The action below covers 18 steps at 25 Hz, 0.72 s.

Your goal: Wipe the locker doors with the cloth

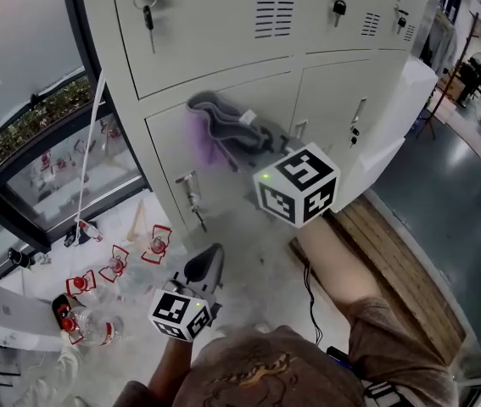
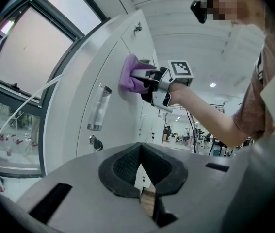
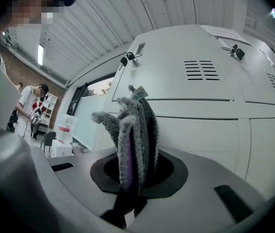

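**Q:** Where is the cloth (image 1: 223,130)?

**A:** Bunched grey and purple against a lower locker door (image 1: 165,153), below the vented upper doors. It is clenched in the jaws of the right gripper (image 3: 132,178), its folds standing out past them.

**Q:** And the left gripper (image 2: 142,171)?

**A:** Held low, apart from the lockers, with its jaws pressed together and nothing between them.

We find the cloth (image 1: 223,130) against the lower locker door (image 1: 168,147), between the right tool's (image 1: 278,147) jaws. The left tool (image 1: 206,267) sits below, nearer us, with bottles (image 1: 87,325) on the floor (image 1: 257,291) to its left.
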Each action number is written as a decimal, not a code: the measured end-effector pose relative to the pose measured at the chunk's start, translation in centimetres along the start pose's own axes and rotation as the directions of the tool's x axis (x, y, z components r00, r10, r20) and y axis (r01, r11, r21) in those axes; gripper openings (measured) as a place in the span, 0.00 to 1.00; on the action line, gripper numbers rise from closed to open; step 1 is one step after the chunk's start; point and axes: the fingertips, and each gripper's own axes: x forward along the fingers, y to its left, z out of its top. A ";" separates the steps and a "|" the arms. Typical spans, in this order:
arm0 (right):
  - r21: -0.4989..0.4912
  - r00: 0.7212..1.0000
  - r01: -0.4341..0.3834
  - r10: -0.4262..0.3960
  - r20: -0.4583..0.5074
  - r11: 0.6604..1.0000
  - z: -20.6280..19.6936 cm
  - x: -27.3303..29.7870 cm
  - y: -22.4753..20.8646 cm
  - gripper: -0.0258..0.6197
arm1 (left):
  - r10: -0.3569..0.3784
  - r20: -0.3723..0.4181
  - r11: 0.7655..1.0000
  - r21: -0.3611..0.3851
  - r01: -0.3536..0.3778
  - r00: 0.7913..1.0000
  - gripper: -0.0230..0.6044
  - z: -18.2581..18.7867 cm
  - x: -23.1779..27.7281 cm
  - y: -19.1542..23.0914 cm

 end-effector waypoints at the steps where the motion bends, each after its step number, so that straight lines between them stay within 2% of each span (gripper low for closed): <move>1: -0.003 1.000 0.010 -0.010 -0.002 1.000 -0.1 -0.2 -0.5 0.12 | -0.004 0.000 1.000 0.001 0.004 1.000 0.04 0.0 0.1 -0.1; 18: -0.058 0.982 0.184 -0.186 -0.035 0.981 -0.9 -3.8 -9.2 0.13 | -0.023 0.002 0.999 -0.023 0.023 1.000 0.04 -0.8 1.1 -0.6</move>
